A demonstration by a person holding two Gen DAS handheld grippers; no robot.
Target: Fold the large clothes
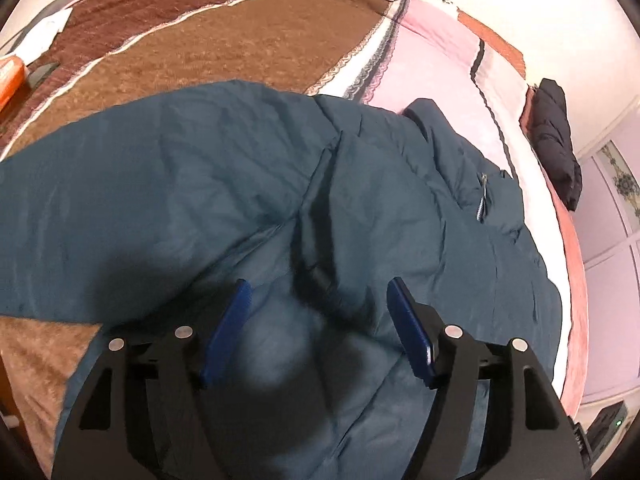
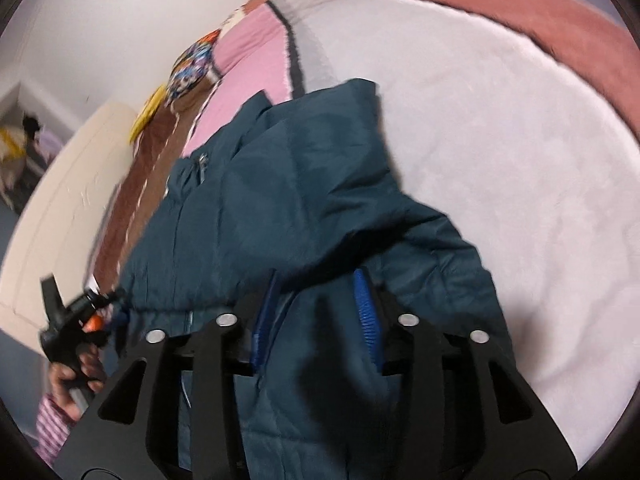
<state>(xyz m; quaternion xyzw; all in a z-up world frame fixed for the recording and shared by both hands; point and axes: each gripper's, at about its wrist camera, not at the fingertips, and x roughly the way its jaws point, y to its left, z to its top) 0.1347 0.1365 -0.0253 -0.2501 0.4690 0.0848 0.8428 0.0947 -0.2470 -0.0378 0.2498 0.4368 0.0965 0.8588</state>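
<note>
Left jaws: the left gripper (image 1: 318, 320) has its blue pads spread wide above the teal jacket (image 1: 240, 184), with nothing between them.
Right jaws: the right gripper (image 2: 316, 312) stands partly apart with a fold of jacket cloth bunched between the pads; from here I cannot tell whether it is pinched or merely lying in the gap.
Jacket: a large padded coat, spread across the bed (image 1: 248, 44), lying partly on the brown blanket and partly on the white fleece (image 2: 500, 168). The zipper pull (image 1: 481, 204) shows on the front, near the far side.
Sleeve: in the right wrist view one sleeve (image 2: 320, 152) looks to be laid over the body of the jacket.
Left hand: the person's left hand (image 2: 74, 376) is visible at the bed's edge, holding the other tool.
Elsewhere on the bed: a black garment (image 1: 554, 140) sits at the far edge, well clear of the jacket.
Step in hand, as I judge it: gathering an edge to bring one part over another.
Doing it well: take a full bite of the thick padding, not just the slippery shell; lift both grips level; lay the fold down flat and smooth out trapped air before letting go.
</note>
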